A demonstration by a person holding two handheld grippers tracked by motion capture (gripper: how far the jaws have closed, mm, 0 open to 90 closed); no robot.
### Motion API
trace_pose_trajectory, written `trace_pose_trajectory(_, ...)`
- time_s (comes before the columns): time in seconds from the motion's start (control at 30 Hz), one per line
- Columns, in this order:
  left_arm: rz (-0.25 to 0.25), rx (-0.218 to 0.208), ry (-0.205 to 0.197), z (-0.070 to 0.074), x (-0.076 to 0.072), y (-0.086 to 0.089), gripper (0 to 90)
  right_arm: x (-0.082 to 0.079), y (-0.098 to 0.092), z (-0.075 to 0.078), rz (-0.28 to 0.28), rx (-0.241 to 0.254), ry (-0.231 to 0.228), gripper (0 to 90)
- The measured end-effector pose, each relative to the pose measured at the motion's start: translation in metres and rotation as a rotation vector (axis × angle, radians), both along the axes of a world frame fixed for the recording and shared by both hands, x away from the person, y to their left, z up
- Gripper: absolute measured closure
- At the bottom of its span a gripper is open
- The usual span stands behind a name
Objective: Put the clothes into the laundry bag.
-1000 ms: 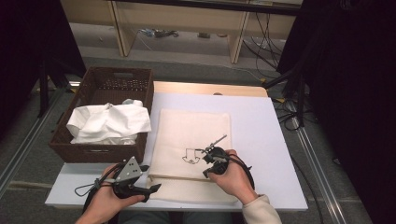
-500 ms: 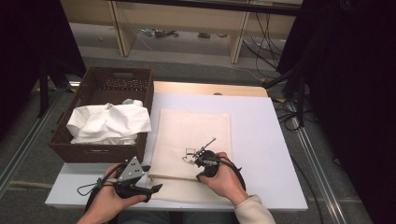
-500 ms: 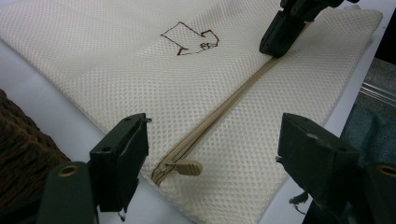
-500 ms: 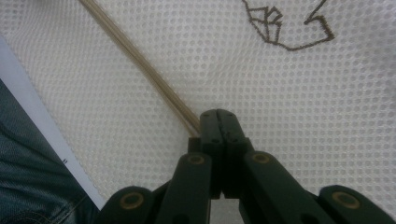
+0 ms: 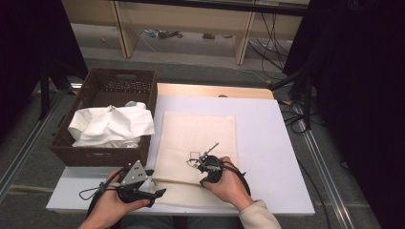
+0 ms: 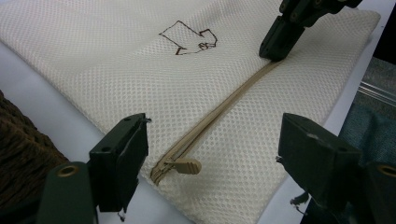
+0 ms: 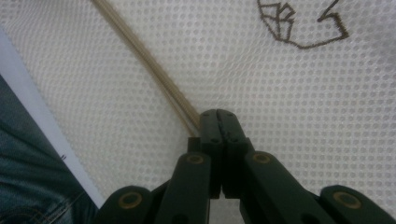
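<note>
Nearby, wicker basket [image 5: 102, 155] (cloth-filled [image 5: 112, 126]).

Lighting: overhead light is brightening your table [image 5: 267, 129]; upper corners are falling dark; near jaws are blurring softly.

Overhead view, two close views, shared mesh bag [image 5: 198, 143]

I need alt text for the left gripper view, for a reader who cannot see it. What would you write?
The left hand-held gripper is open, its black jaws either side of the beige zipper pull at the end of the zipper on a cream mesh laundry bag. Farther along the zipper, the right hand-held gripper is shut and rests its tips on the bag, near a brown embroidered outline.
</note>
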State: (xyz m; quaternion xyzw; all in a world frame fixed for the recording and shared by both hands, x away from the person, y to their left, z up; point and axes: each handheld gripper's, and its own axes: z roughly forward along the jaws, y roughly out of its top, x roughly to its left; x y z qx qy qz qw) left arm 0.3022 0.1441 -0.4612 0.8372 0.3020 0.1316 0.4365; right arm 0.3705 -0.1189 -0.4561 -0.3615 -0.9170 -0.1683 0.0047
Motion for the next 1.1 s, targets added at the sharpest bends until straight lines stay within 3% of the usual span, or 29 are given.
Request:
trace_pose_trajectory(0.07, 0.000, 0.000, 0.001, -0.0001, 0.0000, -0.0001, 23.8, 0.0000, -0.0007, -0.0003, 0.025, -0.020, -0.014, 90.0)
trace_pose_trajectory(0.13, -0.004, 0.009, 0.000, -0.0001, 0.0003, 0.0005, 23.6, -0.0026, 0.0011, -0.0005, 0.000, -0.027, 0.003, 90.0)
trace_pose_trajectory(0.2, -0.006, 0.014, 0.004, 0.0000, 0.0005, 0.0011, 23.5, -0.0017, 0.0006, -0.0014, 0.027, -0.025, 0.004, 90.0)
trace_pose_trajectory(0.37, -0.008, 0.014, 0.003, -0.0001, 0.0004, 0.0007, 23.5, -0.0036, 0.0020, -0.0011, 0.017, -0.030, 0.023, 90.0)
trace_pose_trajectory(0.47, 0.002, -0.004, 0.003, -0.0007, -0.0003, -0.0006, 23.7, -0.0034, 0.0018, -0.0012, 0.040, -0.027, 0.020, 89.4)
trace_pose_trajectory(0.53, -0.005, 0.009, 0.001, 0.0002, 0.0002, 0.0005, 23.8, -0.0043, 0.0016, 0.0017, 0.030, -0.029, 0.023, 85.6)
trace_pose_trajectory(0.57, -0.001, 0.002, 0.001, 0.0001, 0.0000, 0.0000, 23.8, -0.0035, 0.0002, 0.0028, 0.033, -0.042, -0.002, 83.8)
trace_pose_trajectory(0.63, -0.008, 0.001, 0.000, 0.0002, 0.0007, 0.0005, 23.9, -0.0029, -0.0003, 0.0062, 0.035, -0.013, -0.028, 79.2)
trace_pose_trajectory(0.67, -0.008, 0.002, 0.000, 0.0002, 0.0006, 0.0005, 23.9, -0.0023, -0.0017, 0.0072, 0.031, -0.033, -0.064, 76.6)
trace_pose_trajectory(0.73, -0.002, 0.011, -0.002, 0.0005, 0.0003, 0.0005, 23.8, -0.0020, -0.0016, 0.0077, 0.024, -0.040, -0.079, 71.4)
trace_pose_trajectory(0.77, -0.002, 0.015, -0.002, 0.0005, 0.0004, 0.0007, 23.8, -0.0019, -0.0013, 0.0074, 0.026, -0.025, -0.071, 69.8)
trace_pose_trajectory(0.83, -0.011, 0.020, -0.011, 0.0007, 0.0011, 0.0012, 23.8, -0.0015, -0.0013, 0.0041, 0.024, -0.044, -0.071, 64.6)
trace_pose_trajectory(0.87, 0.002, 0.004, -0.001, 0.0003, 0.0001, 0.0001, 23.7, 0.0008, -0.0026, 0.0014, 0.063, -0.065, -0.101, 63.0)
trace_pose_trajectory(0.93, 0.002, 0.003, -0.001, 0.0004, 0.0001, 0.0002, 23.7, -0.0009, -0.0014, 0.0004, 0.045, -0.071, -0.081, 59.4)
trace_pose_trajectory(1.03, 0.002, 0.003, -0.001, 0.0003, 0.0001, 0.0001, 23.7, -0.0008, -0.0003, -0.0005, 0.096, -0.091, -0.107, 56.5)
trace_pose_trajectory(1.07, 0.001, 0.003, -0.001, 0.0002, 0.0001, 0.0001, 23.7, -0.0033, 0.0012, -0.0005, 0.065, -0.084, -0.084, 56.0)
trace_pose_trajectory(1.1, 0.000, 0.003, -0.002, 0.0002, 0.0000, 0.0000, 23.7, -0.0026, 0.0009, -0.0012, 0.076, -0.085, -0.090, 55.6)
